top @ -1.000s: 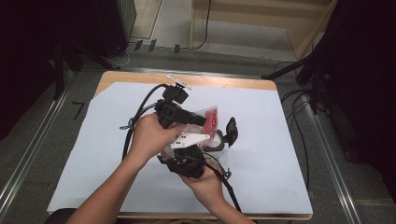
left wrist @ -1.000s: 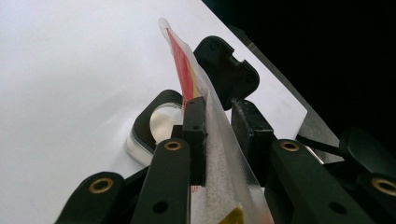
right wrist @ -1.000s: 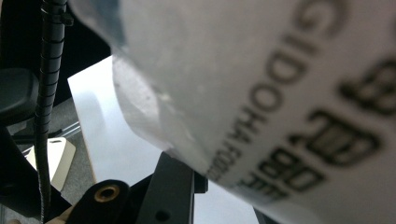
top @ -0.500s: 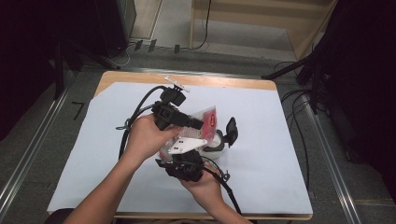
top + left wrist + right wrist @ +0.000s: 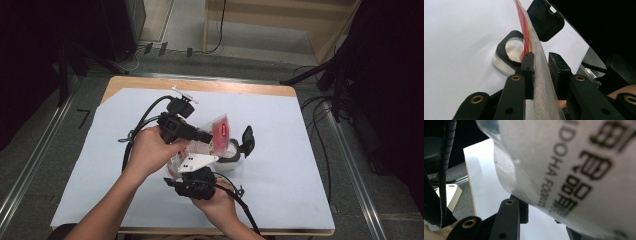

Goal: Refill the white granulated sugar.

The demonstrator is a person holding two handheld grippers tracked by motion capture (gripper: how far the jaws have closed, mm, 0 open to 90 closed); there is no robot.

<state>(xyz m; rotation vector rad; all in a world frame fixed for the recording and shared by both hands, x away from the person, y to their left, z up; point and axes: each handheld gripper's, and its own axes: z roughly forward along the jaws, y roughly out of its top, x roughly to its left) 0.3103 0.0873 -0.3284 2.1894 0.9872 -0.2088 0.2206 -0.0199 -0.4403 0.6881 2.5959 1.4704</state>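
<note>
A clear plastic bag (image 5: 220, 131) with a red label holds pale grains and is tilted over a white container (image 5: 229, 159), whose black flip lid (image 5: 247, 140) stands open. My left gripper (image 5: 204, 136) is shut on the bag (image 5: 541, 82), which runs between its pads above the container (image 5: 509, 53). My right gripper (image 5: 186, 164) points up at the bag's lower end. The printed bag (image 5: 574, 170) bulges over the right gripper (image 5: 543, 217), whose jaws have just been opening. Its far jaw is hidden, so I cannot tell if the pads still press.
White paper (image 5: 290, 165) covers the wooden table (image 5: 250, 89). Black cables (image 5: 137, 125) loop from the left gripper across the sheet. Metal rails (image 5: 30, 165) run along both sides of the table, with dark equipment beyond.
The left hand with the bag has edged slightly to the left. The right hand stays in place under the bag.
</note>
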